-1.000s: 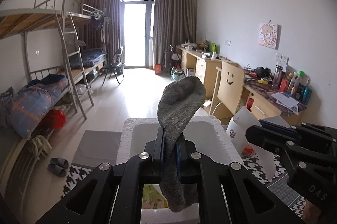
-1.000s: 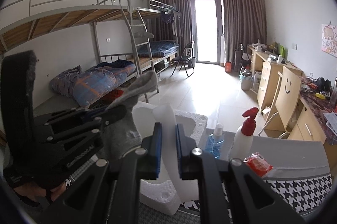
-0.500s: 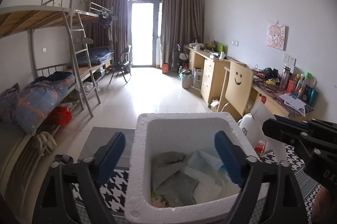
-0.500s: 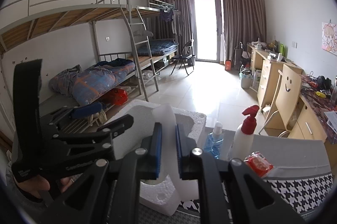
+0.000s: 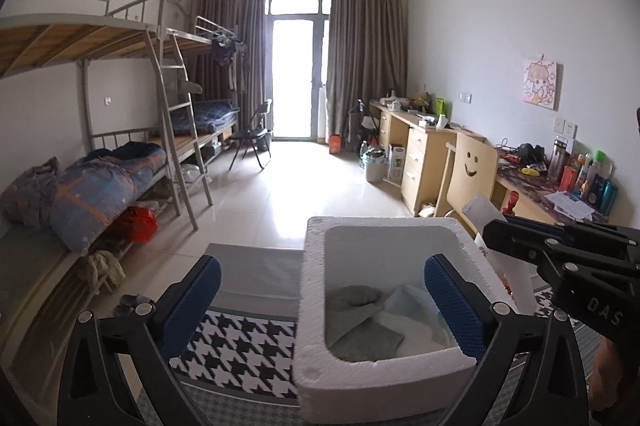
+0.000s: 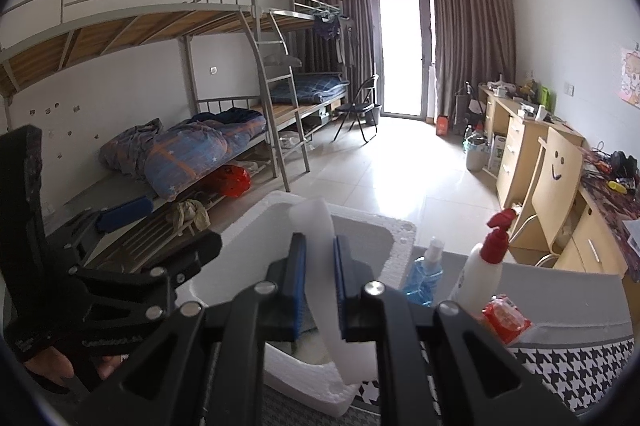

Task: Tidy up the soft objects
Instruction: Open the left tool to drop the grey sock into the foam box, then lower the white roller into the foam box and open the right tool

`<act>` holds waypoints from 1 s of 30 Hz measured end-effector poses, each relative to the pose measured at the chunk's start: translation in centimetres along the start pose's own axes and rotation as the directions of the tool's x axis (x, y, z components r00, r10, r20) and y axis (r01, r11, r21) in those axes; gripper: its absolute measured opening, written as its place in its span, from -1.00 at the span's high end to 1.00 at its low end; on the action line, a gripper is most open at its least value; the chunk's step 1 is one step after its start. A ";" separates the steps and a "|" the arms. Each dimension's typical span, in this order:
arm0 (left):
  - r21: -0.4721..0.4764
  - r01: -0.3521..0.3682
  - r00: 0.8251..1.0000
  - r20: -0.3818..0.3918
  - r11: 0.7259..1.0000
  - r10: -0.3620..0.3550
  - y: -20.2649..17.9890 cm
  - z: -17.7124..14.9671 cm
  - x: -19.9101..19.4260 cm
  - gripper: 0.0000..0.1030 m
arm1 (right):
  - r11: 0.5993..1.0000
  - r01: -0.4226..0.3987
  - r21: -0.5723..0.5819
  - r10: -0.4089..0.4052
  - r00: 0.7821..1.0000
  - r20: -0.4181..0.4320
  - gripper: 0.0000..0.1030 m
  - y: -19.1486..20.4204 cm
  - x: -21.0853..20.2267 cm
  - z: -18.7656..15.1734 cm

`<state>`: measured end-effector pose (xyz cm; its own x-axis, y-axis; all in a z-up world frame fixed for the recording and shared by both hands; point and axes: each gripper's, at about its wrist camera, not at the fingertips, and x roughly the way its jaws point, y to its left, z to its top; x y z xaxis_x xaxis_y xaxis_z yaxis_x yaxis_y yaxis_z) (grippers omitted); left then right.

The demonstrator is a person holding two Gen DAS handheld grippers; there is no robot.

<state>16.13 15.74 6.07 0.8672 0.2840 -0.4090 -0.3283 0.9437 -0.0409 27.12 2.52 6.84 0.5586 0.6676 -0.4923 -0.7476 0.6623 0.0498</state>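
Note:
A white foam box (image 5: 316,306) stands on the houndstooth cloth. Inside it lie a grey sock (image 5: 360,300), another grey cloth (image 5: 366,340) and pale blue and white soft items (image 5: 412,306). My left gripper (image 5: 322,296) is open and empty above the box's near left part. My right gripper (image 6: 320,274) is shut on the white foam lid (image 6: 320,226), held upright at the box's right side; it also shows in the left wrist view (image 5: 516,274). The box (image 6: 256,238) shows in the right wrist view too.
A blue spray bottle (image 6: 424,274), a white bottle with a red trigger (image 6: 488,262) and a red packet (image 6: 506,318) stand right of the box. Bunk beds (image 5: 100,162) line the left wall, desks and a chair (image 5: 472,170) the right.
My left gripper opened and let the grey sock drop into the box, then shifted left. My right gripper kept holding the lid.

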 end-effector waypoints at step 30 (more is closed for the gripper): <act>-0.009 -0.066 0.998 0.015 0.998 0.066 2.0 -1.5 -1.8 -0.98 | 1.000 -0.005 0.021 0.007 0.997 -0.081 -0.32 0.2 4.0 -0.7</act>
<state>13.29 16.87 5.36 0.8490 0.3481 -0.3976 -0.3879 0.9214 -0.0216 28.95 5.07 4.31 0.5224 0.6426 -0.5605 -0.7429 0.6656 0.0706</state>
